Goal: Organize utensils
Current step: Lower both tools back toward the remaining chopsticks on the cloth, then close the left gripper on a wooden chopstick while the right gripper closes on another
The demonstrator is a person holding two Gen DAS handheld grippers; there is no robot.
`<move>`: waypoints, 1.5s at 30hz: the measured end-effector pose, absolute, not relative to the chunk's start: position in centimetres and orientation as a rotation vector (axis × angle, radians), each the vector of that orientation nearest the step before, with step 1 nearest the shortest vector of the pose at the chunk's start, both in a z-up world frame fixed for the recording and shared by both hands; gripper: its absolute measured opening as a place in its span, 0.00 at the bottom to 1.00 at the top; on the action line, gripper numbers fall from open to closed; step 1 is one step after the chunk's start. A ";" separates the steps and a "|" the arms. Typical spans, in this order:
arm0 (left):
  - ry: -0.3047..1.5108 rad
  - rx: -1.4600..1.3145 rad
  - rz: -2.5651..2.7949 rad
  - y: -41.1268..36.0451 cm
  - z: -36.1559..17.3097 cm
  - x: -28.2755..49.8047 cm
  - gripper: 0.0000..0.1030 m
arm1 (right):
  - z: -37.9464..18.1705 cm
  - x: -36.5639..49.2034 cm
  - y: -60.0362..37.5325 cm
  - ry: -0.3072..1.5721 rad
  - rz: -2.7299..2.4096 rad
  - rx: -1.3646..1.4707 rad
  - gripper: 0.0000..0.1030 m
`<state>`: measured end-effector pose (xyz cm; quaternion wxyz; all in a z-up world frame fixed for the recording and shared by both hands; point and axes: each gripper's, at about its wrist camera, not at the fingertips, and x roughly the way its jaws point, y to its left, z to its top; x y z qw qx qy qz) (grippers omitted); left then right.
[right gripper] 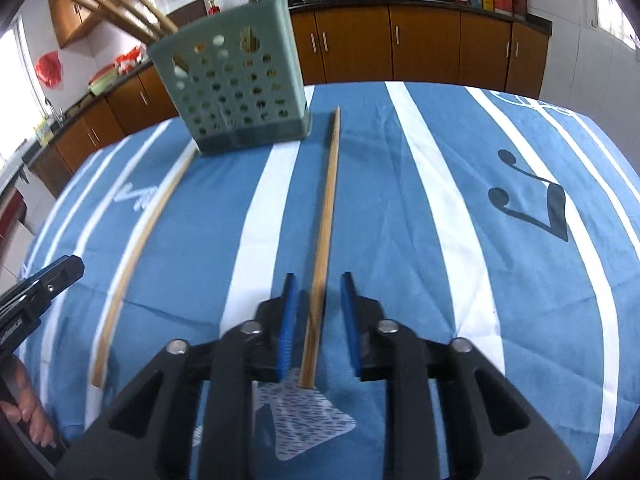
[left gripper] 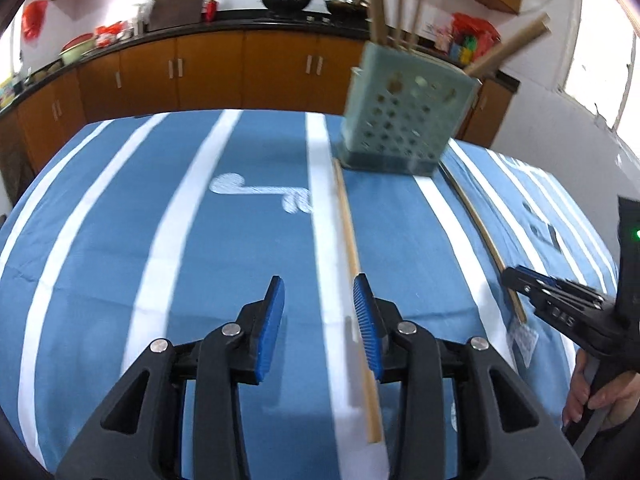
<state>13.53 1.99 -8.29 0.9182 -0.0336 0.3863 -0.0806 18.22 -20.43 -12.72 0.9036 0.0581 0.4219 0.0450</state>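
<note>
Two loose wooden chopsticks lie on the blue-and-white striped tablecloth [left gripper: 168,240], both with long axis running from the near table edge toward the green perforated utensil holder [left gripper: 400,120], roughly parallel and set apart, far ends just beside the holder's base. More chopsticks [left gripper: 384,4] stand in the holder, leaning out of its top.

Left gripper [left gripper: 320,300]: jaws part open, nothing between the pads. The left chopstick [left gripper: 352,256] passes just outside its right finger; near end lies below the gripper, on a white stripe.

Right gripper [right gripper: 318,300]: jaws narrow but not touching, straddling the right chopstick [right gripper: 326,208], gap visible either side of the stick, no grip yet. Its near end sits between the fingers, tapered end points at the holder.

Left view only: right gripper from the side [left gripper: 516,278], over the right chopstick's [left gripper: 476,216] near end, and the person's hand on its handle. Right view only: black music-note print [right gripper: 536,200] on the cloth, left chopstick [right gripper: 136,248] bowed by the lens, tip of left gripper [right gripper: 66,270] at frame edge.

Background: wooden cabinets [right gripper: 424,40], woks on the counter.
</note>
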 end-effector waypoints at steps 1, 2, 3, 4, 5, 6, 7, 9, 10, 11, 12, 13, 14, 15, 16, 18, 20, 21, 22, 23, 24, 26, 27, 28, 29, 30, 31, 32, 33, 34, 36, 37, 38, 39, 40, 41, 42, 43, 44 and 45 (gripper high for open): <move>0.802 -0.061 -0.175 1.5 -8.6 13.6 0.36 | -12.7 18.2 -20.4 0.867 0.088 0.114 0.15; 0.807 -0.054 -0.179 1.2 -8.7 13.5 0.36 | -12.7 18.1 -20.4 0.864 0.084 0.108 0.14; 0.814 -0.042 -0.183 0.8 -8.9 13.5 0.36 | -12.7 18.1 -20.4 0.863 0.082 0.109 0.13; 0.818 -0.036 -0.185 0.5 -9.0 13.5 0.36 | -12.7 18.1 -20.5 0.863 0.081 0.110 0.13; 0.823 -0.028 -0.188 0.2 -9.2 13.5 0.36 | -12.7 18.1 -20.5 0.861 0.081 0.110 0.13; 0.829 -0.019 -0.190 -0.1 -9.3 13.4 0.36 | -12.7 18.1 -20.5 0.861 0.080 0.109 0.13; 0.833 -0.010 -0.190 -0.3 -9.5 13.4 0.36 | -12.7 18.1 -20.5 0.860 0.080 0.108 0.13; 0.845 0.020 -0.182 -0.9 -9.9 13.4 0.36 | -12.7 18.1 -20.5 0.857 0.078 0.102 0.13; 0.852 0.029 -0.181 -1.1 -10.1 13.6 0.36 | -12.7 18.1 -20.5 0.856 0.077 0.101 0.13; 0.860 0.034 -0.178 -1.2 -10.3 13.6 0.35 | -12.7 18.1 -20.5 0.856 0.076 0.101 0.13; 0.868 0.042 -0.169 -1.3 -10.6 13.6 0.26 | -12.7 18.1 -20.5 0.856 0.076 0.103 0.13; 0.866 0.051 -0.157 -1.4 -10.7 13.7 0.23 | -12.7 18.1 -20.5 0.856 0.076 0.104 0.12; 0.857 0.064 -0.144 -1.5 -10.8 13.6 0.15 | -12.7 18.1 -20.6 0.856 0.069 0.105 0.08; 0.852 0.072 -0.134 -1.5 -10.8 13.6 0.09 | -12.8 18.1 -20.7 0.857 0.068 0.110 0.08; 0.852 0.069 -0.125 -1.4 -10.8 13.8 0.08 | -12.7 18.2 -20.9 0.856 0.071 0.117 0.08; 0.854 0.051 -0.120 -0.9 -10.8 14.1 0.08 | -12.7 18.3 -20.9 0.856 0.070 0.115 0.08; 0.857 0.035 -0.093 -0.1 -10.7 14.8 0.08 | -12.7 18.5 -21.0 0.855 0.066 0.116 0.08; 0.864 0.006 -0.092 0.4 -10.6 15.1 0.08 | -12.7 18.7 -21.2 0.854 0.059 0.116 0.08; 0.866 -0.009 -0.083 0.9 -10.5 15.5 0.08 | -12.6 18.9 -21.4 0.853 0.052 0.118 0.08; 0.867 -0.011 -0.068 1.2 -10.5 15.9 0.08 | -12.6 19.1 -21.7 0.852 0.044 0.119 0.08; 0.874 -0.016 -0.060 1.6 -10.5 16.3 0.08 | -12.6 19.3 -21.9 0.851 0.036 0.119 0.08; 0.883 -0.034 -0.054 2.3 -10.5 17.2 0.08 | -12.6 19.8 -22.4 0.849 0.020 0.118 0.08; 0.887 -0.037 -0.050 2.5 -10.5 17.6 0.08 | -12.6 20.1 -22.7 0.847 0.012 0.116 0.08; 0.889 -0.039 -0.046 2.7 -10.5 18.1 0.08 | -12.6 20.4 -22.9 0.845 0.005 0.114 0.08; 0.889 -0.041 -0.044 2.9 -10.5 18.4 0.08 | -12.6 20.8 -23.2 0.844 -0.004 0.113 0.08; 0.890 -0.044 -0.044 3.1 -10.4 18.8 0.08 | -12.6 21.0 -23.4 0.843 -0.010 0.112 0.08; 0.891 -0.050 -0.047 3.2 -10.4 19.1 0.08 | -12.6 21.3 -23.5 0.844 -0.015 0.114 0.08; 0.888 -0.058 -0.049 3.3 -10.4 19.4 0.08 | -12.6 21.6 -23.8 0.847 -0.016 0.118 0.08; 0.886 -0.063 -0.050 3.4 -10.4 19.4 0.08 | -12.6 21.7 -23.8 0.846 -0.015 0.121 0.08; 0.880 -0.066 -0.054 3.5 -10.5 19.4 0.08 | -12.7 21.8 -23.9 0.847 -0.015 0.121 0.08; 0.866 -0.059 -0.057 3.4 -10.5 19.3 0.09 | -12.7 21.8 -24.0 0.848 -0.014 0.124 0.08; 0.865 -0.061 -0.059 3.4 -10.5 19.2 0.09 | -12.7 21.8 -24.0 0.848 -0.014 0.125 0.08; 0.865 -0.065 -0.060 3.5 -10.5 19.3 0.09 | -12.7 21.8 -24.0 0.848 -0.014 0.126 0.08; 0.865 -0.067 -0.061 3.5 -10.5 19.3 0.09 | -12.7 21.8 -24.0 0.848 -0.014 0.126 0.08; 0.865 -0.071 -0.062 3.5 -10.5 19.3 0.09 | -12.7 21.8 -24.0 0.849 -0.014 0.126 0.08; 0.865 -0.073 -0.063 3.6 -10.5 19.3 0.09 | -12.7 21.8 -24.0 0.848 -0.014 0.125 0.08; 0.865 -0.075 -0.064 3.6 -10.5 19.3 0.09 | -12.7 21.8 -24.0 0.849 -0.015 0.124 0.08; 0.865 -0.077 -0.065 3.6 -10.5 19.3 0.09 | -12.7 21.8 -24.0 0.849 -0.016 0.122 0.08; 0.865 -0.079 -0.065 3.6 -10.5 19.3 0.09 | -12.7 21.8 -23.9 0.849 -0.016 0.121 0.08; 0.865 -0.079 -0.065 3.6 -10.6 19.3 0.09 | -12.7 21.8 -23.9 0.849 -0.017 0.119 0.08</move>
